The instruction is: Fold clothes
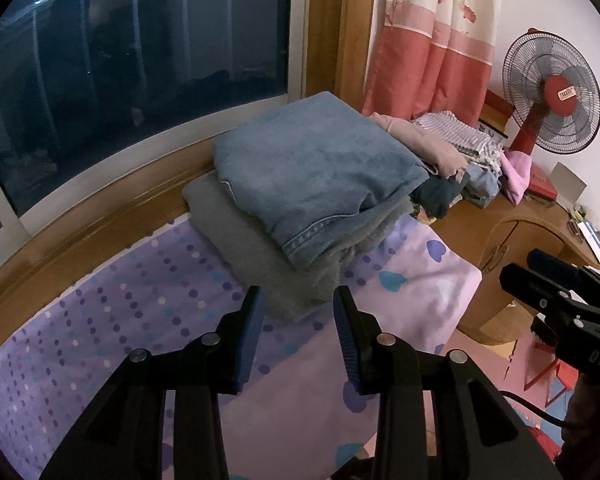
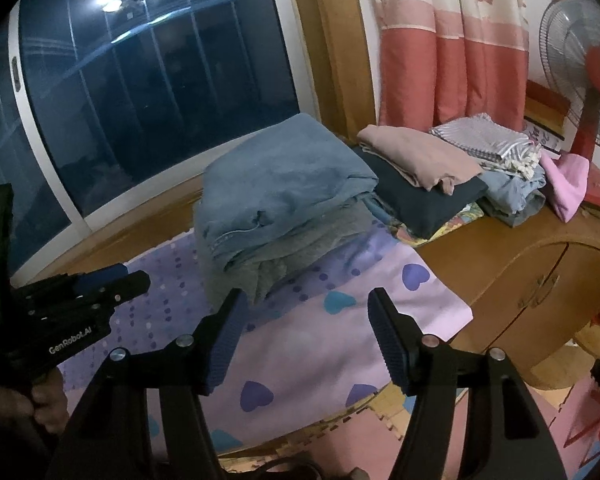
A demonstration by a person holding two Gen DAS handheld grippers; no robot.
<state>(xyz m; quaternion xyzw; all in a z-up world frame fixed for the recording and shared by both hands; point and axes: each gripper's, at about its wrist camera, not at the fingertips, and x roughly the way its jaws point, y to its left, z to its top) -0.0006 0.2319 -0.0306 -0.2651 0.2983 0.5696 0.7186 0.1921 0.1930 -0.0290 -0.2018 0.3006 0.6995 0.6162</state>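
A folded blue denim garment (image 1: 312, 168) (image 2: 276, 176) lies on a folded grey garment (image 1: 252, 240) (image 2: 276, 264), stacked at the far end of a bed with a purple dotted sheet (image 1: 140, 300) (image 2: 320, 344). My left gripper (image 1: 299, 294) hovers just short of the stack's near edge, open, with nothing between its blue pads. My right gripper (image 2: 307, 296) is also open and empty, near the stack's right front corner. Each gripper shows in the other's view: the right gripper (image 1: 540, 288) at the right edge, the left gripper (image 2: 112, 280) at the left, with a hand below it.
Right of the stack, a wooden cabinet (image 1: 512, 236) (image 2: 520, 272) carries more folded clothes: a beige garment (image 2: 416, 156), a dark garment (image 2: 420, 200), a striped garment (image 2: 480, 136) and a pink cloth (image 2: 564, 184). A red fan (image 1: 552, 92) stands behind. A dark window (image 1: 120, 60) runs along the bed.
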